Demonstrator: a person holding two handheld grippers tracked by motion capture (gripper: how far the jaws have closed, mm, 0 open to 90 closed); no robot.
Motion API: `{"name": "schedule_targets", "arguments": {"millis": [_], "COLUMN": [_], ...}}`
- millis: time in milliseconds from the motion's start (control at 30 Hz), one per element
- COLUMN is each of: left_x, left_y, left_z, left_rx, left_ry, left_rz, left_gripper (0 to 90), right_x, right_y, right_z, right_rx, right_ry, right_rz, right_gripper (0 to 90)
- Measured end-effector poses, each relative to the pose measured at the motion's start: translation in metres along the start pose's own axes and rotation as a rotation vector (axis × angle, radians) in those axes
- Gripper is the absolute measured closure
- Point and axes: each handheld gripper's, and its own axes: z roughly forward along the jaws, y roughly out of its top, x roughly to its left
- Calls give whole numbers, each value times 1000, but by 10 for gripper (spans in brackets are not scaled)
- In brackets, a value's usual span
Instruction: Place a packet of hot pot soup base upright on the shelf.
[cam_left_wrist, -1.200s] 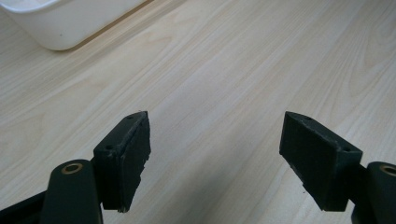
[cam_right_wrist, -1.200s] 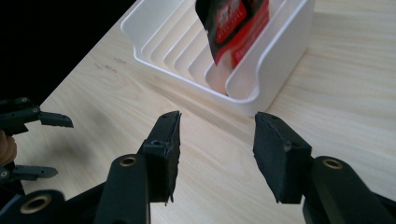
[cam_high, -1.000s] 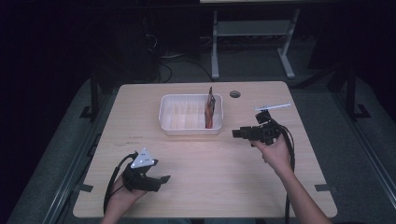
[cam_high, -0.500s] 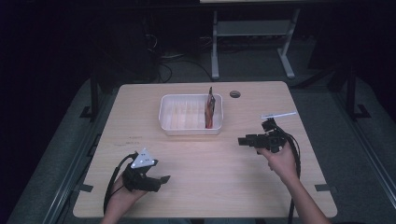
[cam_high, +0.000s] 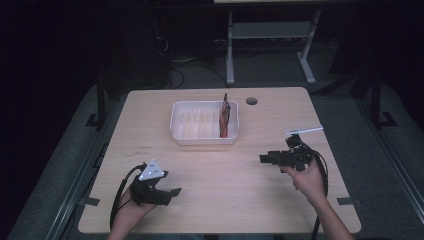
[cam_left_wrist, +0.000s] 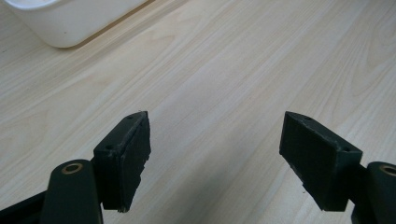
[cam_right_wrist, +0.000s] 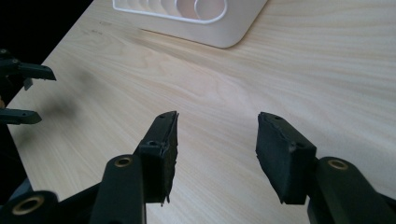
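One reddish-brown packet (cam_high: 225, 116) upright in white tray (cam_high: 179, 129).

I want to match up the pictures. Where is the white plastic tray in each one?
High view: the white plastic tray sits at the table's far middle.
Left gripper view: its rounded corner is at top left.
Right gripper view: its front edge runs along the top.
Shared landmark: the pale wooden table under it.
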Motion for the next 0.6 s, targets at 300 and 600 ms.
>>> {"name": "schedule_targets", "arguments": {"millis": [300, 600], "left_x": [1, -1], "left_y": [0, 0], "left_z": [0, 1], "left_rx": [2, 4], "left_ry": [0, -3], "left_rz": [-6, -1], "left_gripper": [243, 243], "right_x": [-5, -7], "right_y": [-12, -23], "right_z": [-2, -3], "right_rx": [9, 16], "right_ry": [1, 0], "right_rz": [-2, -9], "right_gripper": [474, 471]}}
